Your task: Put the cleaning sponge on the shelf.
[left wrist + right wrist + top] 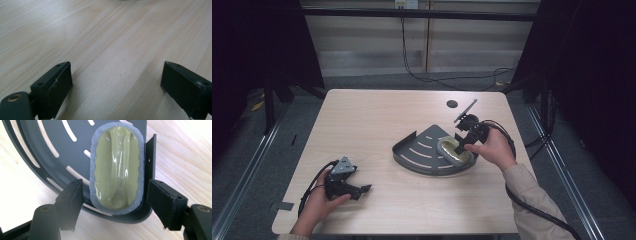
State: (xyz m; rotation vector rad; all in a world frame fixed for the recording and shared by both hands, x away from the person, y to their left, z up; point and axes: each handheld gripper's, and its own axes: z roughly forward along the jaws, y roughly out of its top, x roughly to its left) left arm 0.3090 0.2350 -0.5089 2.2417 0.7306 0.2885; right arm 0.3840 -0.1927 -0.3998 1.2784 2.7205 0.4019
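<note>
Writing: no brand, label or lettering can be read on any item.
Scrubber: an oval scrubber (117, 167) with a glossy olive-green handle and a grey pad rim is seen lying in the dark slotted corner tray (50, 152), against the tray's straight wall.
Tray position: the quarter-round tray (417, 150) is set right of centre on the pale wooden surface (377, 115).
Right gripper: the right gripper (460, 147) is held over the scrubber (454, 150), tilted down and toward the person's left from the right hand (492, 147).
Right fingers: spread wide, one finger (72, 200) over the tray floor and the other beyond the tray wall, with the near end of the scrubber between them; contact cannot be told.
Left gripper: the left gripper (362, 189) is held low near the front left of the surface, well apart from the tray, pointed to the person's right.
Left fingers: spread apart over bare wood, one finger (58, 85) seen at the lower left of the left gripper view.
High view extras: a small dark round spot (452, 104) is seen on the surface behind the tray, and cables trail from both grippers.
Right gripper view extras: the tray's curved slots and the scrubber's raised ridge are shown up close.
</note>
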